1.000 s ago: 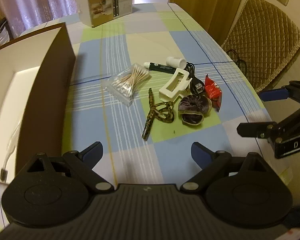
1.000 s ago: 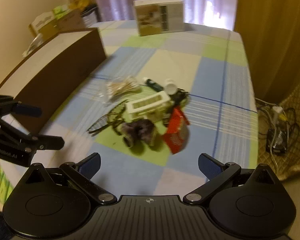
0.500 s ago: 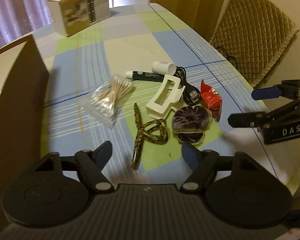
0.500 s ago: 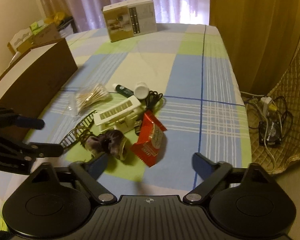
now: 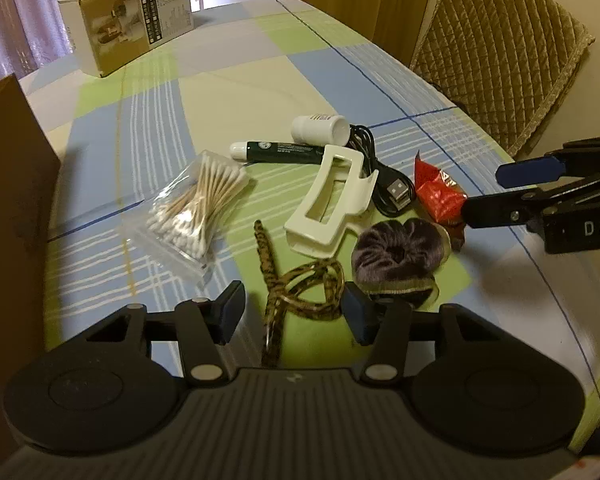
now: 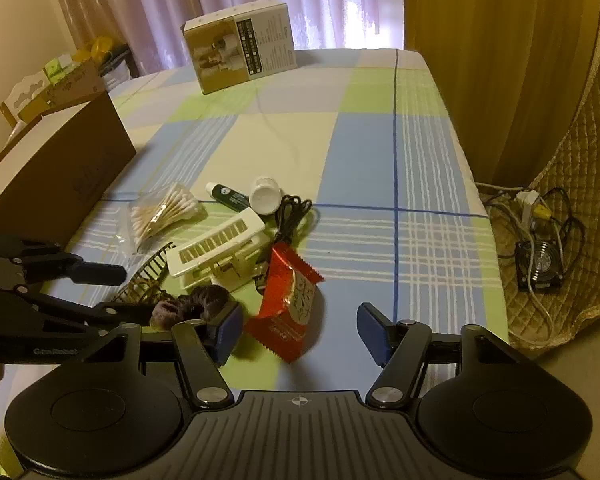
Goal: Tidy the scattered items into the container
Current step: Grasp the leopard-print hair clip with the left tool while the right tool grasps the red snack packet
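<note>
The left gripper (image 5: 294, 312) hangs low over the checked tablecloth (image 5: 228, 80) with its jaws spread wide and nothing between them except the leopard-print hair clip (image 5: 300, 288), which lies on the cloth in the gap, touched by neither finger. Just beyond it sit a dark velvet scrunchie (image 5: 400, 252), a white claw clip (image 5: 332, 200), a bag of cotton swabs (image 5: 196, 208), a dark green tube (image 5: 280, 148) with a small white bottle (image 5: 320, 128) behind it, a coiled black USB cable (image 5: 380, 176) and a red snack packet (image 5: 440, 196), all bunched close together. The right gripper (image 6: 300, 332) is also wide open and holds nothing; the red snack packet (image 6: 288, 308) lies on the cloth between its fingers, nearer the left one, and the scrunchie (image 6: 196, 304) sits just beside that finger. The brown cardboard container (image 6: 52, 176) stands at the left edge of the table, well apart from the pile, and its inside is not visible. A printed carton (image 6: 240, 52) stands at the far end of the table, and a quilted chair (image 5: 500, 48) sits off the right side.
</note>
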`<state>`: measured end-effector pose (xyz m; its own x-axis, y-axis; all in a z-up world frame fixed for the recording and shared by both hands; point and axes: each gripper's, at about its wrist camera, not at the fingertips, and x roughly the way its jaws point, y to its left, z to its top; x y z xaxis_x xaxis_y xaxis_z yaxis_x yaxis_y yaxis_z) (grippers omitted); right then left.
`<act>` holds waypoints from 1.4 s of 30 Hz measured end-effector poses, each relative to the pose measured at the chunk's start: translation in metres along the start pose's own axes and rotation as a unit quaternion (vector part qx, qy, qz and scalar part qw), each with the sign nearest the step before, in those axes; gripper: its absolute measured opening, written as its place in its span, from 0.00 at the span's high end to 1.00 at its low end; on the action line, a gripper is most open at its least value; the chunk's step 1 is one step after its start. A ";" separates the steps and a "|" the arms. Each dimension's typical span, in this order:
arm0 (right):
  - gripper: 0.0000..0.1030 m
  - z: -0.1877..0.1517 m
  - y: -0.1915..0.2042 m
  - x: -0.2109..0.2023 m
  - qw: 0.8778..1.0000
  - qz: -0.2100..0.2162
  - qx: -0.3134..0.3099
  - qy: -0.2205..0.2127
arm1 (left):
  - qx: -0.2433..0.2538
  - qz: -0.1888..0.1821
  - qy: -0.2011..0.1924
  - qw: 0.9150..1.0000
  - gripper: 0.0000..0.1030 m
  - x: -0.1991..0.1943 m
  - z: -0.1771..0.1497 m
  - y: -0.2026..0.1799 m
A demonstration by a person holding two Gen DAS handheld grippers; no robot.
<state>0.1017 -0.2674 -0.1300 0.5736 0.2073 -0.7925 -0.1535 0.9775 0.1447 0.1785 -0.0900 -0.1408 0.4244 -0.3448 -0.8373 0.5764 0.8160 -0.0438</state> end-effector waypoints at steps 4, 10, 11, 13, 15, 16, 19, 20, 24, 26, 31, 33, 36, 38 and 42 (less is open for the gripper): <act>0.41 0.004 0.002 0.006 1.000 -0.003 -0.004 0.000 | -0.008 -0.016 0.001 1.000 0.63 0.007 0.001 0.003; 0.48 0.009 0.004 0.019 1.000 -0.004 -0.007 0.010 | -0.011 -0.007 -0.005 1.000 0.68 0.002 -0.001 0.006; 0.49 0.009 0.004 0.022 1.000 -0.003 -0.007 0.012 | -0.014 -0.007 -0.004 1.000 0.68 0.000 -0.002 0.008; 0.54 0.010 0.005 0.026 1.000 -0.004 -0.008 0.017 | -0.020 -0.005 -0.002 1.000 0.68 -0.002 -0.005 0.012; 0.58 0.010 0.005 0.031 1.000 -0.009 -0.009 0.022 | -0.024 0.000 0.000 1.000 0.68 -0.006 -0.009 0.015; 0.61 0.010 0.004 0.033 1.000 -0.005 -0.007 0.021 | -0.027 0.001 0.002 1.000 0.68 -0.007 -0.010 0.016; 0.71 0.010 0.006 0.032 1.000 0.005 -0.012 0.027 | -0.037 0.002 0.005 0.999 0.68 -0.013 -0.018 0.019; 0.73 0.011 0.007 0.031 0.999 0.004 -0.017 0.030 | -0.039 0.003 0.006 0.999 0.68 -0.015 -0.020 0.019; 0.78 0.010 0.006 0.025 0.999 0.005 -0.010 0.050 | -0.048 0.006 0.012 0.999 0.68 -0.021 -0.027 0.020; 0.78 0.008 0.004 0.022 0.998 0.003 -0.009 0.057 | -0.053 0.007 0.013 0.999 0.68 -0.023 -0.031 0.020; 0.75 0.005 0.003 0.022 0.998 0.001 -0.021 0.060 | -0.066 0.009 0.012 0.998 0.65 -0.021 -0.032 0.020; 0.67 0.004 0.005 0.027 0.998 0.000 -0.033 0.060 | -0.065 0.009 0.014 0.998 0.63 -0.017 -0.031 0.018; 0.65 0.001 0.010 0.037 0.997 -0.012 -0.052 0.059 | -0.067 0.015 0.017 0.998 0.62 -0.012 -0.031 0.016; 0.65 -0.002 0.011 0.041 0.996 -0.015 -0.060 0.059 | -0.066 0.018 0.013 0.998 0.62 -0.011 -0.031 0.015; 0.72 -0.007 0.013 0.043 0.996 -0.014 -0.071 0.056 | -0.061 0.019 0.008 0.998 0.63 -0.011 -0.033 0.015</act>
<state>0.1187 -0.2460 -0.1666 0.4878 0.1666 -0.8569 -0.2560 0.9658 0.0420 0.1587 -0.0587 -0.1499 0.4323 -0.3048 -0.8487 0.4700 0.8793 -0.0764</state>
